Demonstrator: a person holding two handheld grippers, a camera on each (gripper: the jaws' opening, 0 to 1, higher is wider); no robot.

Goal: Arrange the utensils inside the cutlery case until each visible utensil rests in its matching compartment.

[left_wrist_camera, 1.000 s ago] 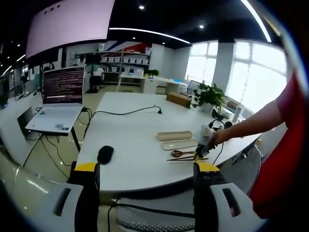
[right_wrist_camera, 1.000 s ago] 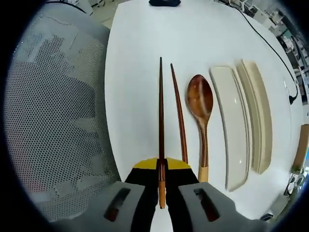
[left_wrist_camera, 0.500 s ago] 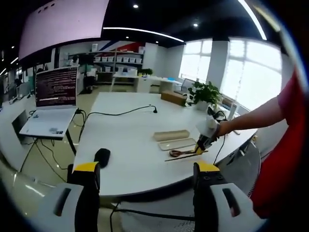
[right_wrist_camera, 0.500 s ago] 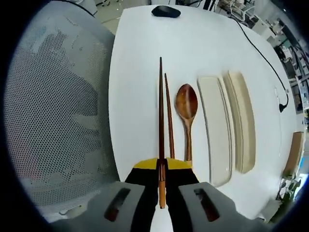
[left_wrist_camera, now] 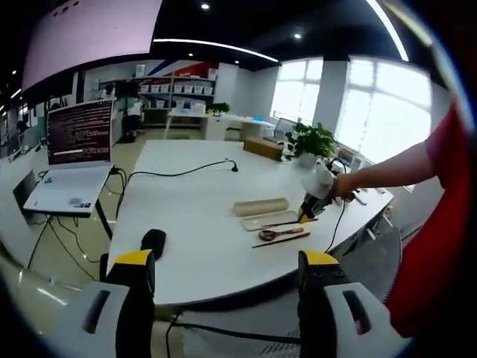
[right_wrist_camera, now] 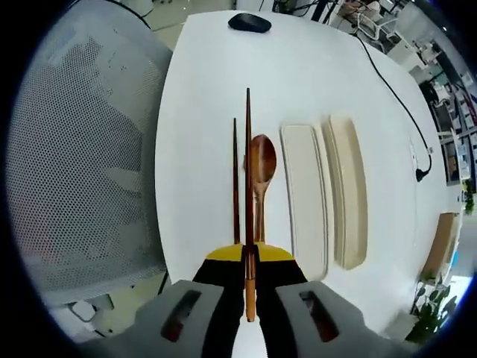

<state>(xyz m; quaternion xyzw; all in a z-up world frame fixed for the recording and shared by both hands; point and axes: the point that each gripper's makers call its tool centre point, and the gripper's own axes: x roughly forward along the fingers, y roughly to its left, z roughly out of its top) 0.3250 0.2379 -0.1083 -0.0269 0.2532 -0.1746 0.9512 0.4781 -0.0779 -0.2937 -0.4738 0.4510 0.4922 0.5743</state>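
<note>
Right gripper (right_wrist_camera: 249,257) clenched on one chopstick (right_wrist_camera: 248,164), raised above white tabletop (right_wrist_camera: 209,112); second chopstick (right_wrist_camera: 235,186) and wooden spoon (right_wrist_camera: 262,160) lying beneath, beside open cutlery case (right_wrist_camera: 302,194); left gripper (left_wrist_camera: 220,261) released, well apart

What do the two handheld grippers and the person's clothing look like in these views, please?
Each gripper, left gripper and right gripper, has two pale grey bodies with dark slots, black jaws and yellow caps on top. The person wears a red short sleeve, seen in the left gripper view.
</note>
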